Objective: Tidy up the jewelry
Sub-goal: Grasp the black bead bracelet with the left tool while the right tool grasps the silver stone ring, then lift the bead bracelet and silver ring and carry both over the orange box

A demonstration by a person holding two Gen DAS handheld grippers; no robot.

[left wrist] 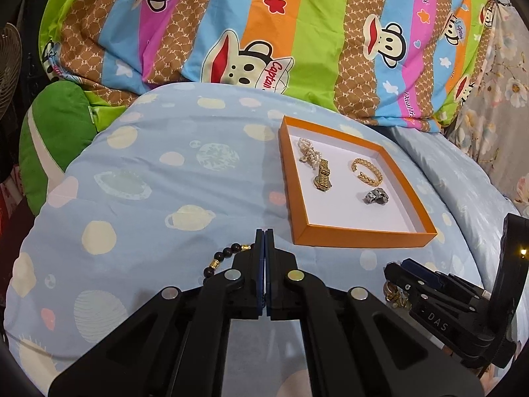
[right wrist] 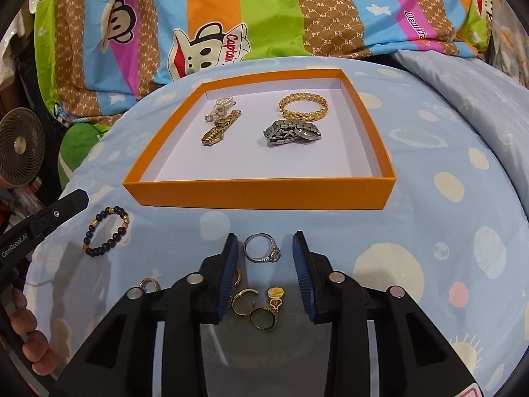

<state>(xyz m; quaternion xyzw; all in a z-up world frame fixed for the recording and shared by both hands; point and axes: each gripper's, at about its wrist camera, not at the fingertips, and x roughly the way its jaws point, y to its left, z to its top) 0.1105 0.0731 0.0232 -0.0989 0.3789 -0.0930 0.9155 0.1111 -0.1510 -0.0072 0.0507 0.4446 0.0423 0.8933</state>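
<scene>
- Left gripper (left wrist: 264,231): matte black plastic arms, round silver rivets at the joints, thin blue pads.
- Right gripper (right wrist: 265,241): the same black linkage, ribbed blue pads on both fingers (right wrist: 231,258).
- White lettering on the gripper bodies: "GenRobot.AI" and "DAS".
- A bare hand (right wrist: 31,340) at the near left edge, no sleeve showing.
</scene>
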